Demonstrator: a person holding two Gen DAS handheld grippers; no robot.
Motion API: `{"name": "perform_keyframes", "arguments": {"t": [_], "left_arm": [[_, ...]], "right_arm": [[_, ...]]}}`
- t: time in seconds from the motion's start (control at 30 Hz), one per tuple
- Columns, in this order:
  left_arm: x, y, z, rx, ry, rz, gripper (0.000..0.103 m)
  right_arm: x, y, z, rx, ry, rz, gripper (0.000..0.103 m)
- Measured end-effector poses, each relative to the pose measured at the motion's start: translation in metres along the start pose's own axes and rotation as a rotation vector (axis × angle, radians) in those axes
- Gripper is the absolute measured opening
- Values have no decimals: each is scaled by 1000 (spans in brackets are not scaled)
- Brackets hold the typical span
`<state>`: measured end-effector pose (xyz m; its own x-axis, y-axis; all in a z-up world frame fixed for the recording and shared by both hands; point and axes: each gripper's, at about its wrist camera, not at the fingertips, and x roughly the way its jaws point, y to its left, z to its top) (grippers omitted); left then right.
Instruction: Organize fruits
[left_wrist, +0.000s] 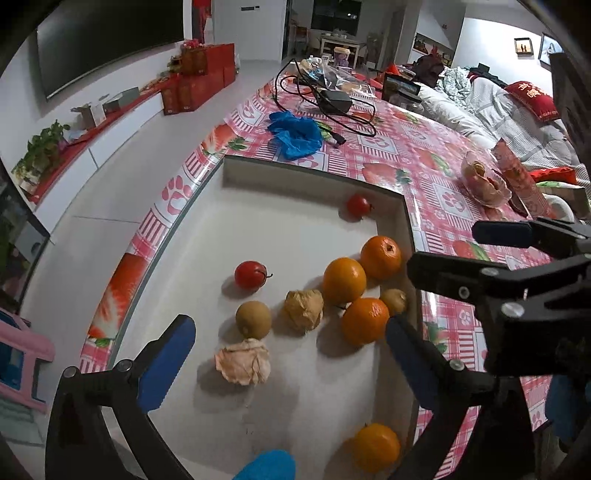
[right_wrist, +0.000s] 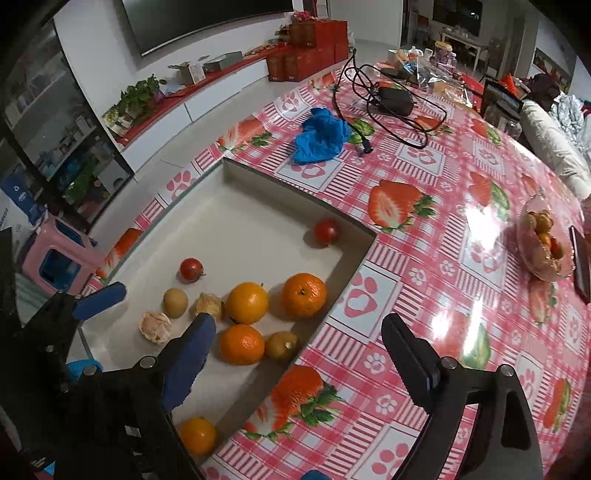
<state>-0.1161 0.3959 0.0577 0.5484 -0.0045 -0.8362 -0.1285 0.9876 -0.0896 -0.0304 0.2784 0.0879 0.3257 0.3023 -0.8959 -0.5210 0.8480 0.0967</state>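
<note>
Two hand-held grippers hang above a recessed white tray (left_wrist: 258, 206) set into a surface covered by a pink strawberry-print tablecloth (right_wrist: 424, 258), with loose fruit scattered across the tray. The left gripper (left_wrist: 284, 339), fingers spread wide and holding nothing, hovers over a cluster of four oranges (left_wrist: 344, 280), two brown round fruits (left_wrist: 253, 319), a papery husked fruit (left_wrist: 303, 310) and a pale peeled-looking fruit (left_wrist: 243, 362). One red fruit (left_wrist: 251, 274) lies apart to the left of the cluster, and a second red fruit (left_wrist: 357, 205) sits in the tray's far corner against the wall. A further orange (left_wrist: 375, 446) rests alone near the front edge. The right gripper (right_wrist: 299, 339), fingers likewise released and empty, straddles the tray's right wall, its left finger over the fruit and its right finger over the tablecloth. To the far right on the cloth stands a clear glass bowl (right_wrist: 535, 254) holding several small fruits. Beyond the tray lie a crumpled blue glove (right_wrist: 321, 136) and a black power adapter (right_wrist: 395, 98) with tangled cable.
</note>
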Motion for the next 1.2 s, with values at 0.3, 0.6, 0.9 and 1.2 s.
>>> {"name": "perform_keyframes", "arguments": {"t": [0.3,0.6,0.9,1.2], "left_arm": [[-10,-6,-12,19,13,3,103],[-11,-14,-20,58,33,53,103],[-13,-17,-21,69,37,47,103],[-13,-17,-22,70,35,54,103]], "right_arm": [[-5,13,-11,-78,10,-23,103],[-6,24,-19,-131,25,-47,103],[-5,24,-20,-135,32,-52,103],[-4,27,-23,-143,40,-52,103]]}}
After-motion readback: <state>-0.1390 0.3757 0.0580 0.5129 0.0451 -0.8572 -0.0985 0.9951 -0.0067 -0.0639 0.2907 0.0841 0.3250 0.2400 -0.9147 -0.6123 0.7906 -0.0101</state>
